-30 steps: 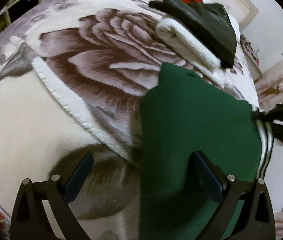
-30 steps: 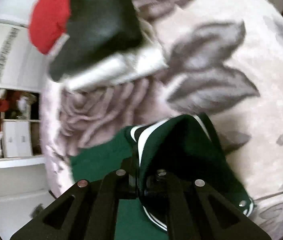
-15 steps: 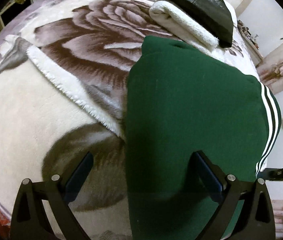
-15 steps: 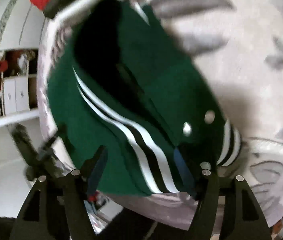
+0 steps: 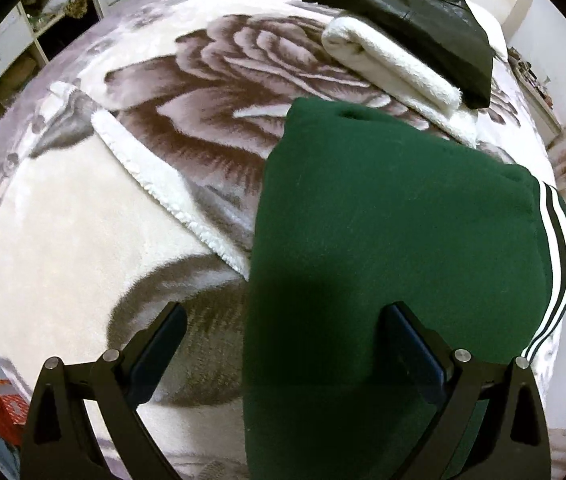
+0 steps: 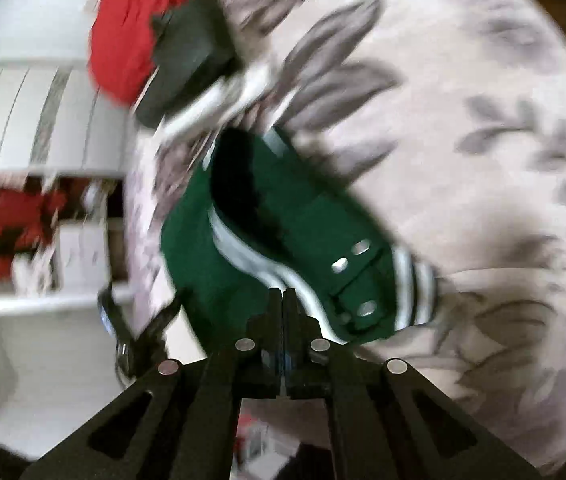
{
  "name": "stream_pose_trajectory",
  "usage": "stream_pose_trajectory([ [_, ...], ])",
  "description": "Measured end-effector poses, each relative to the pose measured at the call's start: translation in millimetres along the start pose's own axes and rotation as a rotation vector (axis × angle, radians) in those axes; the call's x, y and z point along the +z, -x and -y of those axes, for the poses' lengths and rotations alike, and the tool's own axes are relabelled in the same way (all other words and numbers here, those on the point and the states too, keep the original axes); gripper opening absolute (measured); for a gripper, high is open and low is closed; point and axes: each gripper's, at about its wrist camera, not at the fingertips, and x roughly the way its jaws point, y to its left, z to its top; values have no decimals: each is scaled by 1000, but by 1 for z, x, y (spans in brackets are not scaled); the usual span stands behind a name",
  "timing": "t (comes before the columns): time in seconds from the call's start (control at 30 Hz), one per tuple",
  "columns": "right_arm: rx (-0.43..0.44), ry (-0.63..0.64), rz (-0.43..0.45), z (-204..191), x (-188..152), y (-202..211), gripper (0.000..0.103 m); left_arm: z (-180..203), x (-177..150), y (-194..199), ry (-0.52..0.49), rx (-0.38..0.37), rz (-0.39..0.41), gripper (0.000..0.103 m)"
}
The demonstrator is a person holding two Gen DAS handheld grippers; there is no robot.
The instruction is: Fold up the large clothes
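Observation:
A dark green jacket with white stripes (image 5: 395,240) lies folded on the floral blanket (image 5: 83,240) of a bed. My left gripper (image 5: 283,344) is open, hovering over the jacket's near left edge, holding nothing. In the right wrist view the same jacket (image 6: 283,240) lies on the bed with its snaps and striped cuff showing. My right gripper (image 6: 283,300) is shut with nothing between its fingers, just in front of the jacket's near edge. That view is blurred by motion.
A folded white fleece (image 5: 395,68) with a black leather garment (image 5: 411,20) on it lies at the far side of the bed, and a red garment (image 6: 131,28) beyond. A folded-over blanket edge (image 5: 163,184) runs left of the jacket. White shelves (image 6: 43,220) stand beside the bed.
My right gripper let go of the jacket, opened, pulled back and has now shut empty. The jacket dropped flat on the bed. My left gripper stayed open over it.

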Motion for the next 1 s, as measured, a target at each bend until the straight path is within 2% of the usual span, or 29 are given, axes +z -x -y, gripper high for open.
stream_pose_trajectory([
  [0.03,2,11,-57,1,4,-16,61,2,-1,-1,-11,13,1,102],
  [0.07,-6,35,-99,0,9,-35,74,4,-3,-3,-29,26,-4,102],
  [0.1,-16,69,-137,-1,13,-59,77,6,-5,-8,-48,32,-18,102],
  [0.23,-98,165,-297,0,15,-133,78,9,-13,-16,-50,45,-39,103],
  [0.33,-150,191,-290,1,14,-152,79,14,-19,-13,-50,68,-32,103],
  [0.37,-141,183,-284,0,14,-150,78,16,-21,-13,-49,75,-31,103],
  [0.43,-97,176,-258,-1,14,-140,57,19,-23,-13,-41,82,-31,103],
  [0.5,-69,168,-238,1,13,-130,49,21,-26,-14,-29,88,-28,103],
  [0.57,-30,142,-240,3,11,-128,48,23,-28,-16,-23,89,-25,103],
  [0.7,-26,162,-256,-3,13,-144,59,27,-29,-18,-33,99,-10,103],
  [0.77,-42,168,-246,-6,15,-152,56,29,-29,-19,-42,110,-1,103],
  [0.87,-71,158,-194,-9,7,-142,31,30,-28,-16,-42,114,-9,103],
  [0.9,-64,134,-174,-8,3,-135,20,31,-28,-14,-38,109,-14,103],
  [1.0,-35,94,-127,-18,-6,-111,16,34,-28,-4,-8,76,-33,103],
])
